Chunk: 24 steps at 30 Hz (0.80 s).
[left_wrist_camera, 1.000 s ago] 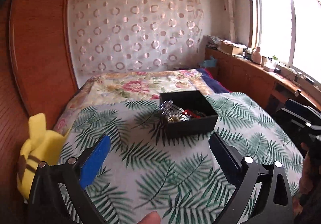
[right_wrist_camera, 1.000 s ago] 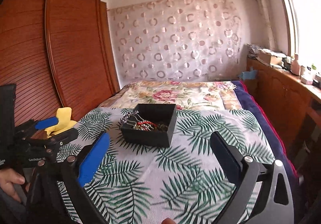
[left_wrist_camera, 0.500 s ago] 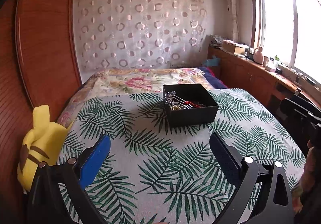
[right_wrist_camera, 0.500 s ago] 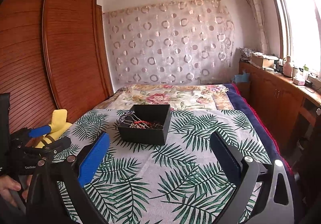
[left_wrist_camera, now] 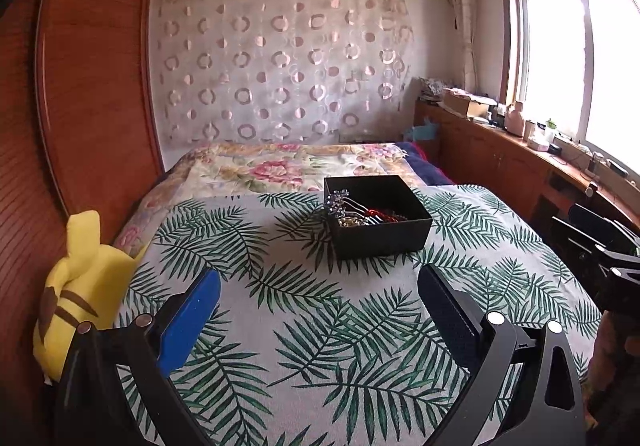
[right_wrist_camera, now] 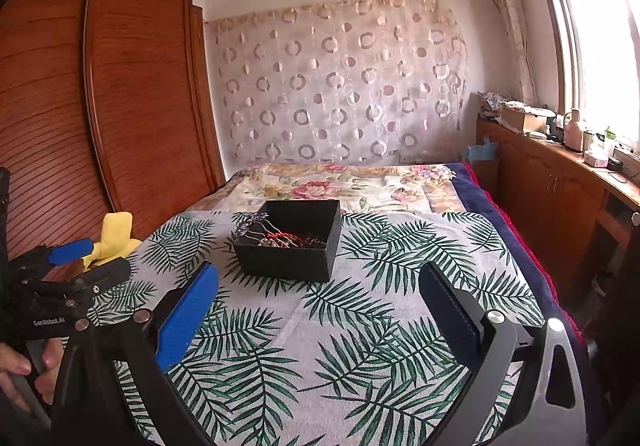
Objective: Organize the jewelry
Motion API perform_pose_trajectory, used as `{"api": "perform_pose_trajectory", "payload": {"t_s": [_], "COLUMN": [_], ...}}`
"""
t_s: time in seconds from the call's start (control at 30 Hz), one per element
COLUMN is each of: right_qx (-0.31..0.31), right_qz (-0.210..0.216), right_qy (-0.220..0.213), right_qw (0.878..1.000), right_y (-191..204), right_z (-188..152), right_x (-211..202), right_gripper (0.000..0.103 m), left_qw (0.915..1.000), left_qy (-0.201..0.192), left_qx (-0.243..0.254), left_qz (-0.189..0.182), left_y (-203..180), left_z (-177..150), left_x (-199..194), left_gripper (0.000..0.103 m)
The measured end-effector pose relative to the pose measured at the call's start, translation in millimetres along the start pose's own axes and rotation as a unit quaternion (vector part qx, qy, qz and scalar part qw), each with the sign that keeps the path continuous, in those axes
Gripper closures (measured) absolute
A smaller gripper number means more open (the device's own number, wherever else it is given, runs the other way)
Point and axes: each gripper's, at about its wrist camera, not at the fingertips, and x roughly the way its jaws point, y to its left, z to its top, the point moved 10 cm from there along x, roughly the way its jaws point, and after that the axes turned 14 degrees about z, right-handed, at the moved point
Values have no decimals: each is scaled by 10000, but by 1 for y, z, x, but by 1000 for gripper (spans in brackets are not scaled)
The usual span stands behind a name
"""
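A black open box (left_wrist_camera: 384, 238) stands on the palm-leaf cloth (left_wrist_camera: 320, 310) on the bed; it also shows in the right wrist view (right_wrist_camera: 288, 258). It holds a tangle of jewelry (left_wrist_camera: 360, 212): a silver flower hairpin leaning over its left rim, red beads and chains. The jewelry also shows in the right wrist view (right_wrist_camera: 280, 236). My left gripper (left_wrist_camera: 318, 278) is open and empty, well short of the box. My right gripper (right_wrist_camera: 318, 274) is open and empty, also short of the box. The left gripper appears at the left edge of the right wrist view (right_wrist_camera: 72, 266).
A yellow plush toy (left_wrist_camera: 84, 286) lies at the bed's left edge by the wooden wardrobe (left_wrist_camera: 92, 86). A floral quilt (left_wrist_camera: 288, 166) covers the bed's far end. A wooden counter with clutter (left_wrist_camera: 520, 134) runs under the window on the right.
Both grippers have pulled back and tilted up, so the box sits farther away and more of the wall shows. Both stay open and empty.
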Motion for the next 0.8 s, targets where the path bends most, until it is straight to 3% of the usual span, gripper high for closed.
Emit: {"api": "perform_pose_trajectory", "payload": {"t_s": [0.8], "right_qx": [18], "right_qz": [-54], "right_qy": [-13], "right_qw": [10000], "right_y": [-4], "right_z": [-5], "right_x": [-2], "right_gripper": [2], "left_qw": [9999], "left_qy": [-104], "left_qx": [-90], "left_qz": [74], "left_y": [7], "left_z": [7], "left_x": [-5], "left_gripper": [8]}}
